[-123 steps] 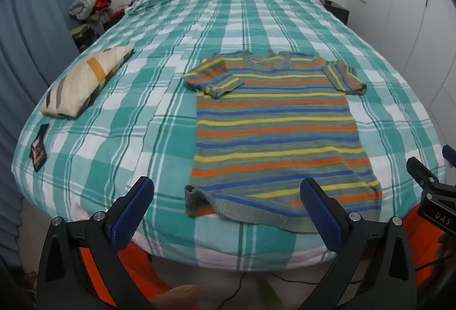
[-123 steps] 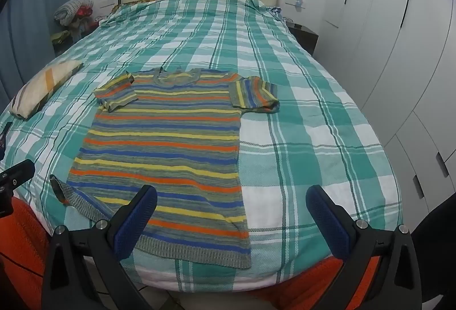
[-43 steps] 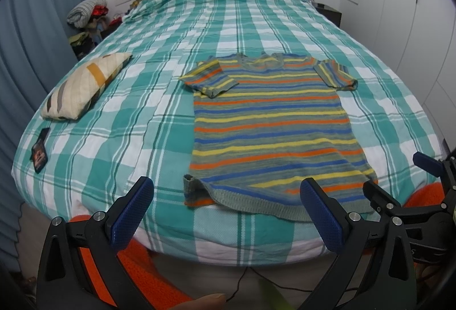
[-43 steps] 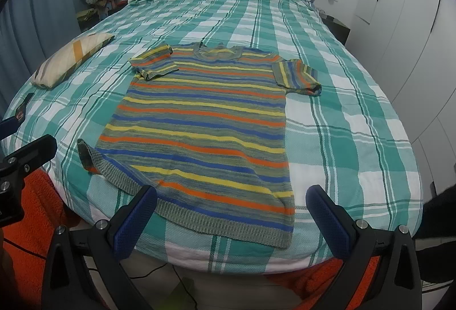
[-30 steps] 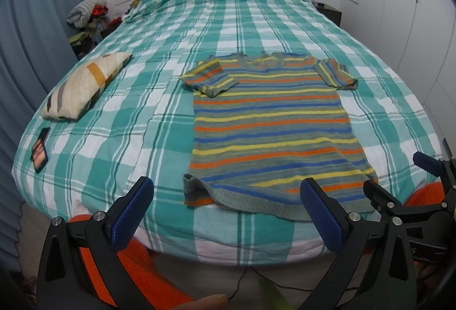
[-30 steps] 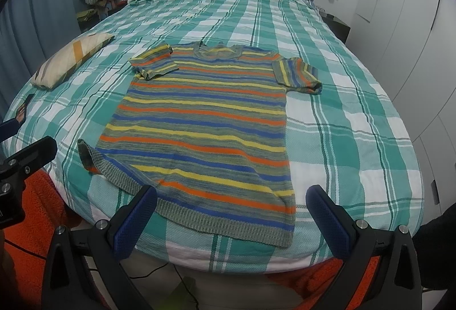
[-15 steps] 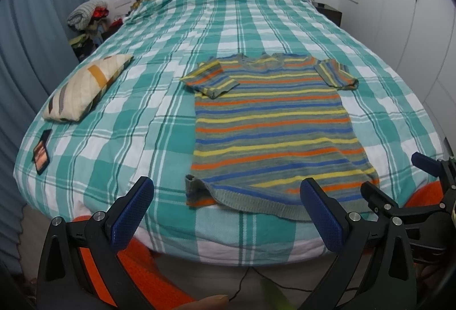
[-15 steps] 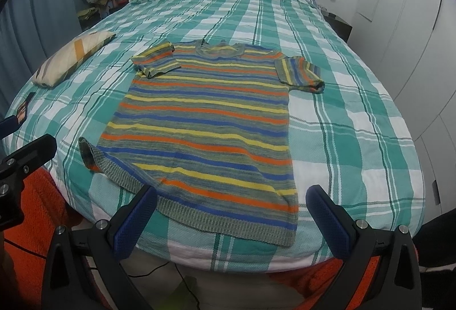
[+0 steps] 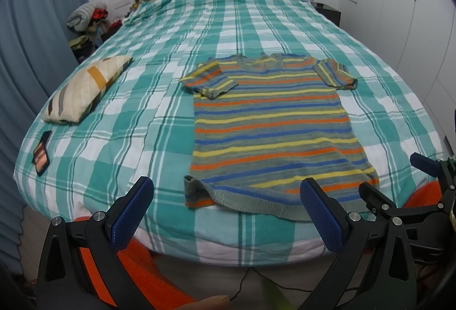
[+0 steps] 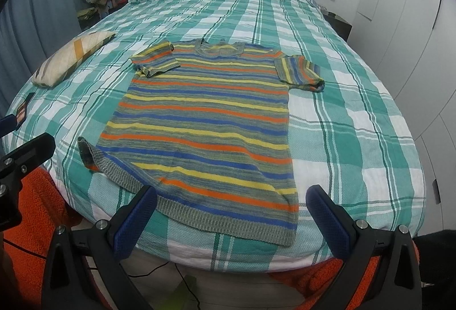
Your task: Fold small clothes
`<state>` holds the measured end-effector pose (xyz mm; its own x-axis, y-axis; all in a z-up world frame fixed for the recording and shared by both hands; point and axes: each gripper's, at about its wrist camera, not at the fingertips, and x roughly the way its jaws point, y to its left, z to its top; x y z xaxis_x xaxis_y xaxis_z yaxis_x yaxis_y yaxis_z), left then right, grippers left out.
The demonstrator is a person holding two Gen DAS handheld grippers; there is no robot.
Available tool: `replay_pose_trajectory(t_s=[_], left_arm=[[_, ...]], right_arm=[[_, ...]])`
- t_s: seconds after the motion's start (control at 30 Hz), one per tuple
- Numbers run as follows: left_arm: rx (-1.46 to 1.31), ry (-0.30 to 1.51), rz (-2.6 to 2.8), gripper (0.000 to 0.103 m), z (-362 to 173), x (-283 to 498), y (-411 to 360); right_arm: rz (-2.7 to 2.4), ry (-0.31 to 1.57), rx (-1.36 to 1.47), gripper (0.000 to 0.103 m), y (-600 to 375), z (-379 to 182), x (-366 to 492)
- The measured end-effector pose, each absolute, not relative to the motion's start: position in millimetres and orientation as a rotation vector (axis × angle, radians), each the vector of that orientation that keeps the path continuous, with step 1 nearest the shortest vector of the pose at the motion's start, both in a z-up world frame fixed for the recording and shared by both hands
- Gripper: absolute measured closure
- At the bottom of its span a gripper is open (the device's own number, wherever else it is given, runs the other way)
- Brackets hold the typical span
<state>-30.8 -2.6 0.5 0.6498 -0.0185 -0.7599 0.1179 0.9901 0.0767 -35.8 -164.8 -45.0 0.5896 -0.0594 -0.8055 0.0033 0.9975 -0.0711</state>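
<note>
— Anything different from a moment ago?

— Barely. The shirt (image 10: 205, 121) lies just as it did, flat on the bed (image 10: 356, 139) near the foot, neck toward the headboard. Both sleeves are out to the sides, and the hem corner (image 9: 191, 191) on the left is curled up as before. What has shifted is the view: the right claw (image 10: 232, 220) has crept in a little toward the hem, so the shirt looks bigger from its side. The left claw (image 9: 226, 213) has scarcely moved.

— Holding anything?

— No. Both are spread wide with nothing between the fingers, hanging just off the foot of the bed, short of the cloth.

— So no folding done?

— None that I can see. I'd say they're lining up on the hem for the first grab. That curled corner may want flattening first, or the fold could come out crooked.

— And the pillow (image 9: 85, 87)?

— Well off to the left, out of the way.
</note>
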Motion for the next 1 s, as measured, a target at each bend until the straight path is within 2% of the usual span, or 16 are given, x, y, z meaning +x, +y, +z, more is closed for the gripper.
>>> replay_pose_trajectory(t_s=[0.7,1.0], left_arm=[[0.127,0.864,-0.074,0.001,-2.7,-29.8,-3.4],[0.060,0.917,-0.044,0.001,-12.1,-25.7,17.4]], right_arm=[[-0.050,0.932,-0.061,0.000,-170.7,-48.6,-35.1],[0.025,0.936,0.025,0.000,-187.6,-48.7,-36.5]])
